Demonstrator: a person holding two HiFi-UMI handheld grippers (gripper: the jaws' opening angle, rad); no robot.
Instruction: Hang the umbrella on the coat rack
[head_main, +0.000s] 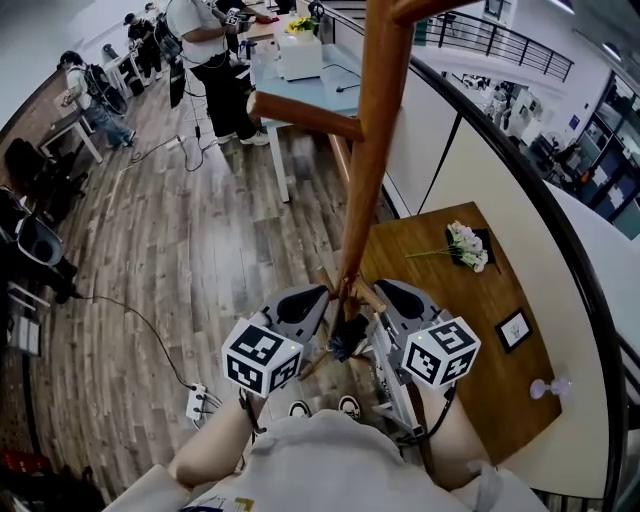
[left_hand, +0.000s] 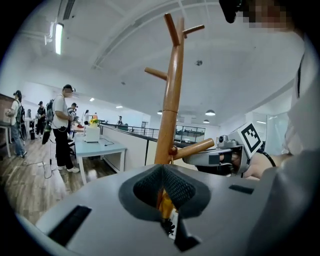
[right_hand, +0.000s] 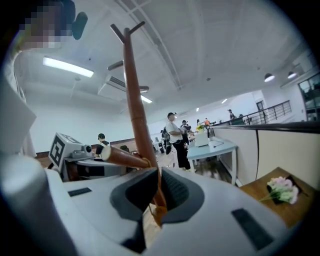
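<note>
I have almost no slack low on the coat rack. The left hand-held gripper and right hand-held gripper crowd either side of its pole, both closed on the orange umbrella strap. The umbrella plugs the gap between them. A low peg juts just above my right jaws. Right of the rack, a wooden desk and a curved partition block me. Left of the rack lies open floor, crossed by a cable, with a higher peg overhanging.
</note>
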